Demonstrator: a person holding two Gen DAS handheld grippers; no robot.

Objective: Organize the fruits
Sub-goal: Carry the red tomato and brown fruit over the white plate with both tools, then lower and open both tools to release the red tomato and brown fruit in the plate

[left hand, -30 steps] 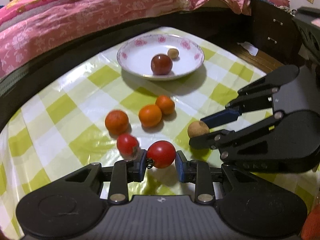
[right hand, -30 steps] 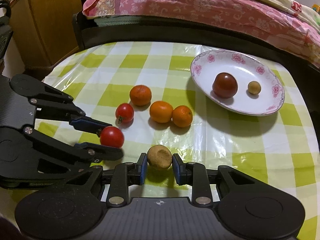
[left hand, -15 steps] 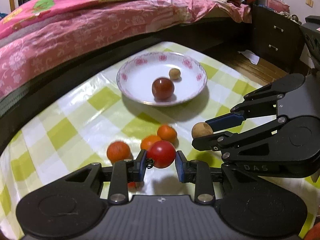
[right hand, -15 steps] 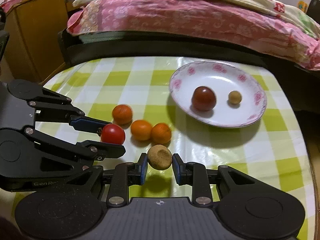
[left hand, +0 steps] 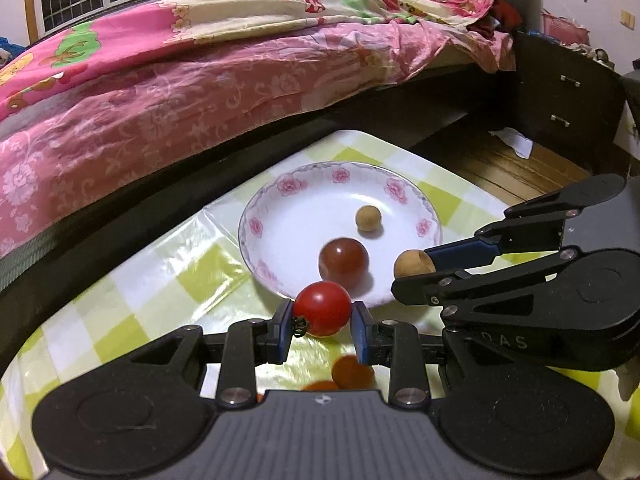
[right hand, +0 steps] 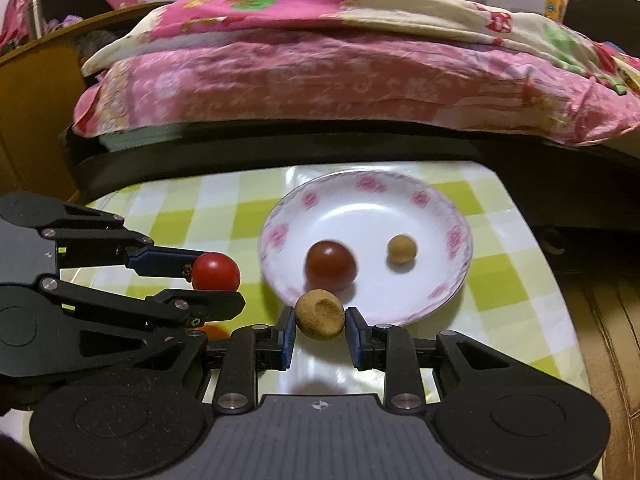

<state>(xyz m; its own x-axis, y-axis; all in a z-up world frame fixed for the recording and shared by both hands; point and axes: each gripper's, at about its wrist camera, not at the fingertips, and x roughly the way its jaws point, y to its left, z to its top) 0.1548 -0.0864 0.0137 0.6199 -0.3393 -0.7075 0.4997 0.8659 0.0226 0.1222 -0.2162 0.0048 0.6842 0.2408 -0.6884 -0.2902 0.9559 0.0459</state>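
My left gripper (left hand: 322, 316) is shut on a red cherry tomato (left hand: 322, 308), held above the table just before the near rim of the white floral plate (left hand: 280, 192). My right gripper (right hand: 320, 322) is shut on a tan round fruit (right hand: 320, 314) at the plate's (right hand: 452, 216) near edge. The plate holds a dark red tomato (left hand: 343, 259) and a small tan fruit (left hand: 368, 219); both also show in the right wrist view as the dark red tomato (right hand: 330, 265) and the small tan fruit (right hand: 401, 249). Each gripper shows in the other's view, the right gripper (left hand: 416, 270) and the left gripper (right hand: 216, 276).
The table has a green and white checked cloth (right hand: 504, 280). Orange fruits (left hand: 352, 372) lie on it below my left gripper, mostly hidden. A bed with a pink quilt (left hand: 200, 80) runs close behind the table. A dark drawer unit (left hand: 568, 96) and wooden floor (left hand: 500, 160) lie to the right.
Both grippers have lifted and moved forward toward the plate with their fruits held. The loose fruits on the cloth have slipped under the grippers and nearly out of view.
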